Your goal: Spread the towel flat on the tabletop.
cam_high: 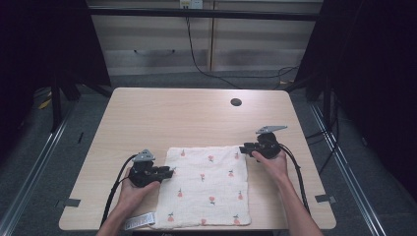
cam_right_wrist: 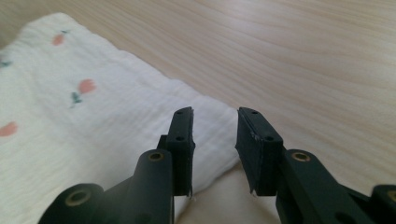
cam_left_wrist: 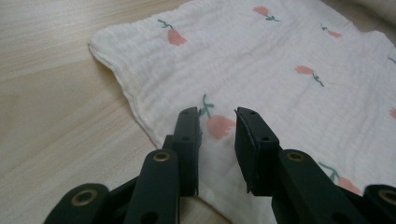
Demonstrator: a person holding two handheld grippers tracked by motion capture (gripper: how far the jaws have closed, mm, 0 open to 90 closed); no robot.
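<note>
— Two claws at one cloth [cam_high: 206, 187], which lies flat at the bench's [cam_high: 147, 113] near edge: left claw [cam_high: 169, 171] at its left edge, right claw [cam_high: 242, 148] at its far right corner.

— Left claw [cam_left_wrist: 217, 128] view?

— Jaws apart above the cloth [cam_left_wrist: 280, 51]; closing there may bunch it.

— Right claw [cam_right_wrist: 215, 126] view?

— Jaws apart astride the corner [cam_right_wrist: 212, 109]; a shallow bite could slip.

A light wooden table [cam_high: 147, 113] fills the middle of the frame, with 1 small dark hole [cam_high: 236, 102] near its upper right. A black cable [cam_high: 196, 59] hangs down at the top, before pale cabinets [cam_high: 147, 39].
</note>
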